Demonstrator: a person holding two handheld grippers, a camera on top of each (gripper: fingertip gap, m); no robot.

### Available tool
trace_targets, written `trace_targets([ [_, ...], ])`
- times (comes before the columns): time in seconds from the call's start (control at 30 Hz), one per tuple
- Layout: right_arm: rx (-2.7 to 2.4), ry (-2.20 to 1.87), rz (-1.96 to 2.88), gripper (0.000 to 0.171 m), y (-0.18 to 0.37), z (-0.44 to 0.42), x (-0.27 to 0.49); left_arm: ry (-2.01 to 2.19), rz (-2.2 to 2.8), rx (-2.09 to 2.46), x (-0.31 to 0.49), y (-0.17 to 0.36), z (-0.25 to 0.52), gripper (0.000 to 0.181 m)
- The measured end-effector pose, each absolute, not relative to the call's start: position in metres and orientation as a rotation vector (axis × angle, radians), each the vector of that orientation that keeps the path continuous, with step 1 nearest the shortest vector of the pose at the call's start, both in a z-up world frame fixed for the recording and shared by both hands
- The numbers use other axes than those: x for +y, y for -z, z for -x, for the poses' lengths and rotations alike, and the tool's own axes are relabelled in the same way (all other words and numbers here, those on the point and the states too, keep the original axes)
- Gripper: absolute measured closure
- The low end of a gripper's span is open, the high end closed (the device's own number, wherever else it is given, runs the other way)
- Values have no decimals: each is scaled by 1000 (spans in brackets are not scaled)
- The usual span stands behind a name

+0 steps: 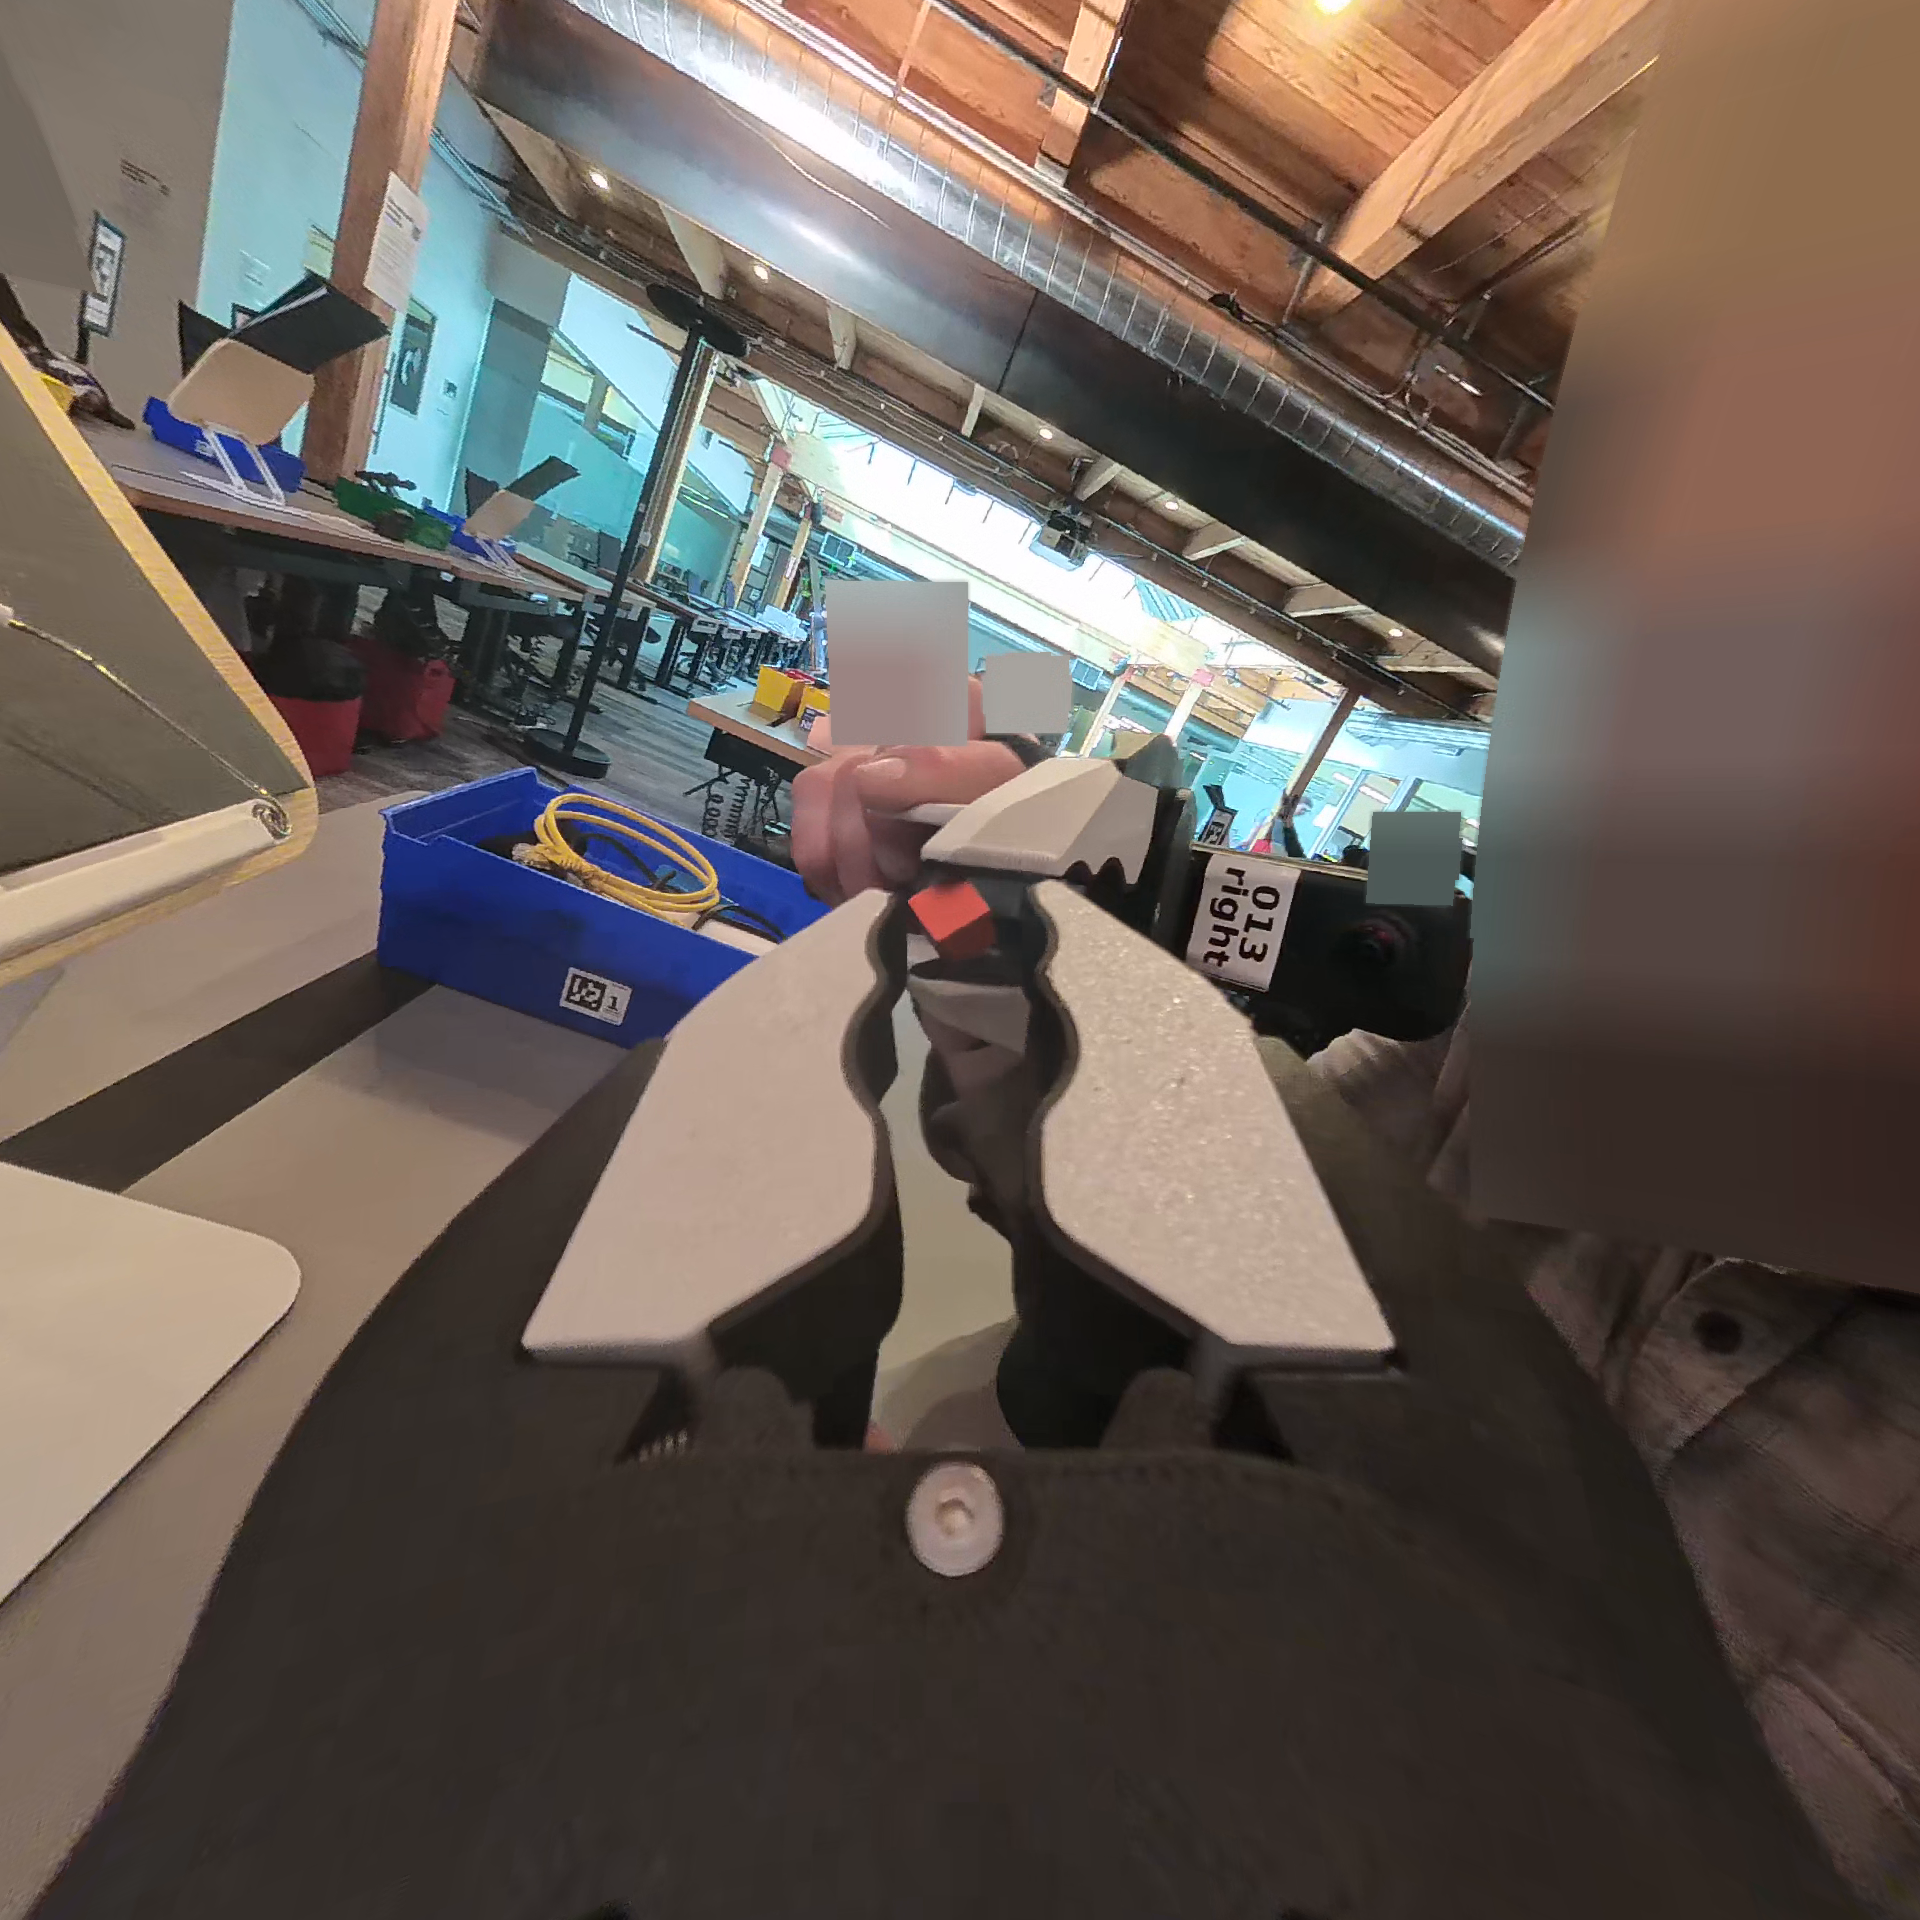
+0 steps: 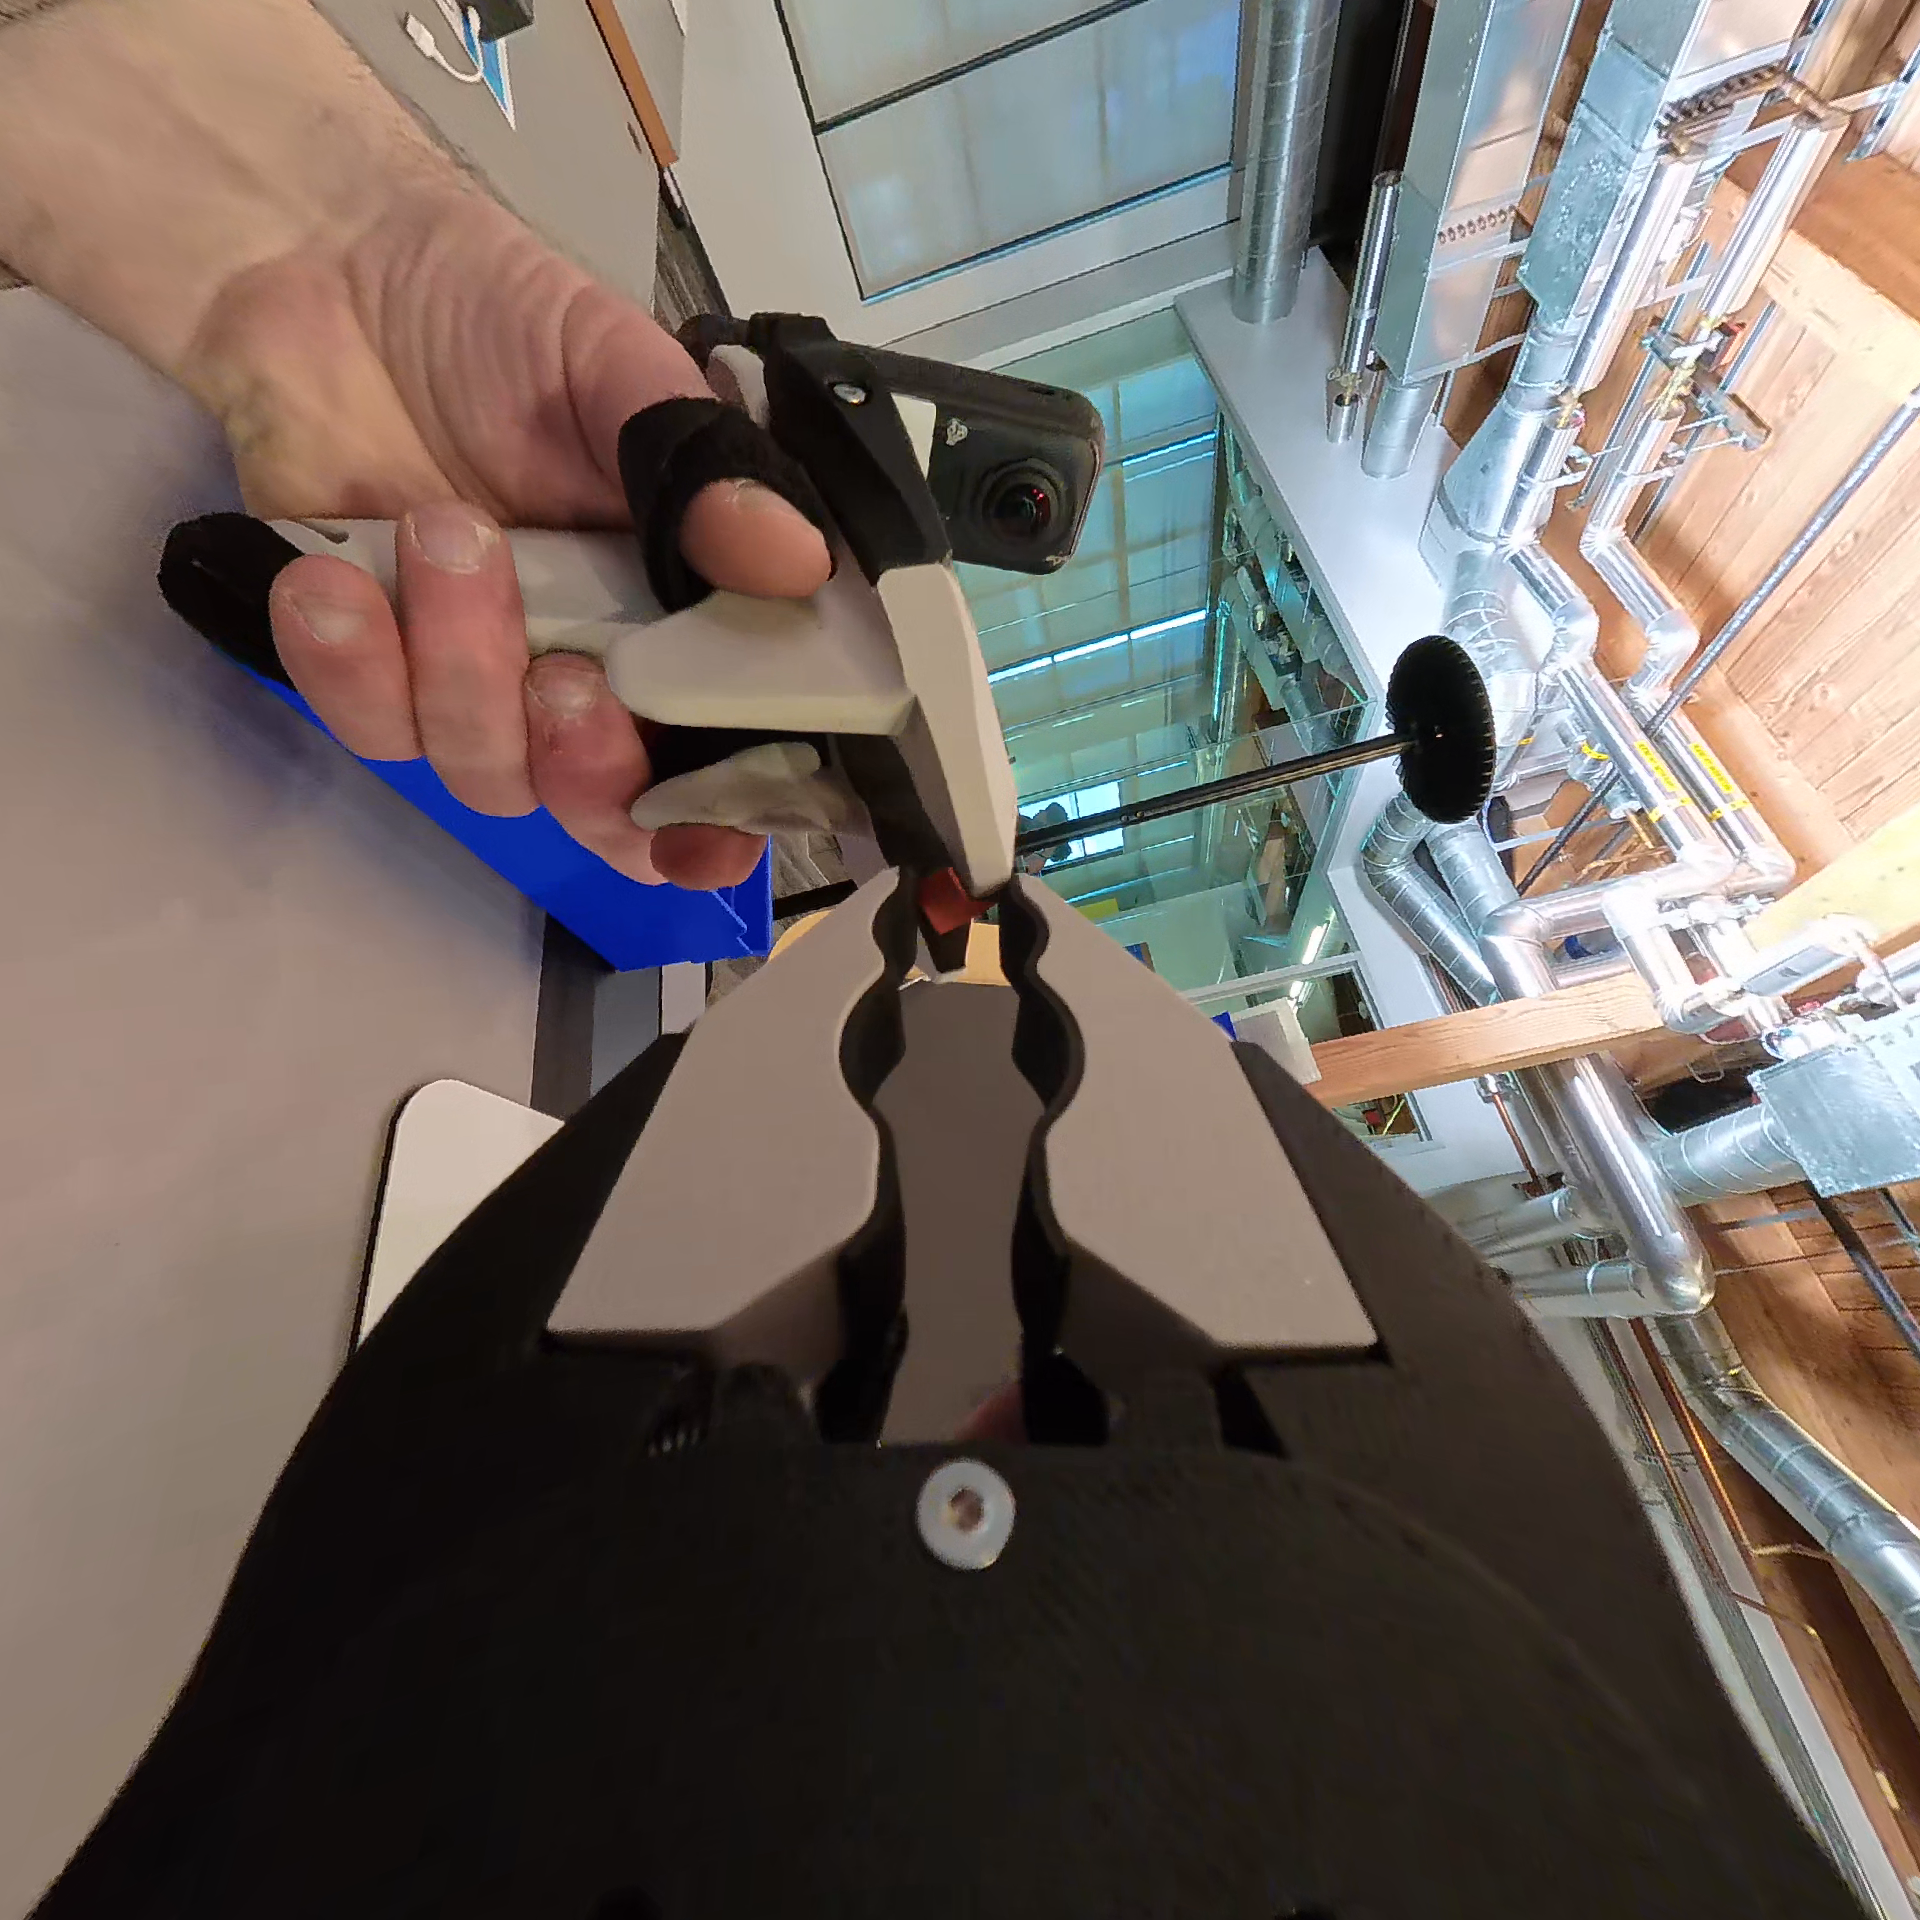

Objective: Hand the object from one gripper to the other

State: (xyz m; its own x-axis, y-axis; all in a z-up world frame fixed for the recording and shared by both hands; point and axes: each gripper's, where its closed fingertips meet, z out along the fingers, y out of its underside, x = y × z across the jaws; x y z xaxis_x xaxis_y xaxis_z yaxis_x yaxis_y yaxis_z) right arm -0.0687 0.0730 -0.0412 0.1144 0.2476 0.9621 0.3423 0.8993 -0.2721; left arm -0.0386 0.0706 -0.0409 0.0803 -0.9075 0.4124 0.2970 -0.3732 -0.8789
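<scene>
Left wrist view, small red cube [image 1: 948, 918] pinched by right gripper [image 1: 961, 914], left gripper [image 1: 956, 925] fingers spread around it

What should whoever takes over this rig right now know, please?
Left tongs: narrowed around the red cube, held up in the air.
Right tongs: around the same cube, crossing the left pair at the tips.
Which pair actually bears the cube cannot be told.
Blue bin sits on the table behind.
Done: both pairs are at the cube.
Left: confirm the receiving grip, open the giving pair, draw apart.
</scene>
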Motion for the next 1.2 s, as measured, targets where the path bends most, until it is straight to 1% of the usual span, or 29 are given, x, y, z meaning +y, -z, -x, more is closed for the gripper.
trace_targets([
  [0.03, -1473, 73, 491, 159, 41, 69, 73, 1498, 1342, 673, 71, 42, 39, 164],
  [0.43, -1470, 89, 492, 158, 44, 70, 76, 1407, 1341, 690, 76, 45, 41, 167],
  [0.5, -1476, 89, 489, 150, 46, 70, 76, 1373, 1344, 692, 78, 45, 43, 167],
  [0.6, -1494, 91, 488, 146, 48, 69, 76, 1312, 1371, 736, 80, 49, 48, 168],
  [0.77, -1602, -13, 495, 145, 57, 62, 61, 1116, 1472, 1015, 67, 72, 59, 167],
  [0.87, -1687, -80, 503, 146, 67, 64, 48, 1081, 1505, 1190, 51, 83, 67, 167],
  [0.97, -1747, -108, 484, 145, 77, 72, 35, 973, 1577, 1431, 34, 96, 72, 168],
  [1.07, -1770, -147, 438, 141, 80, 81, 18, 882, 1634, 1674, 16, 102, 80, 168],
  [1.2, -1802, -173, 388, 140, 84, 91, -1, 803, 1685, 1927, -5, 106, 89, 168],
])
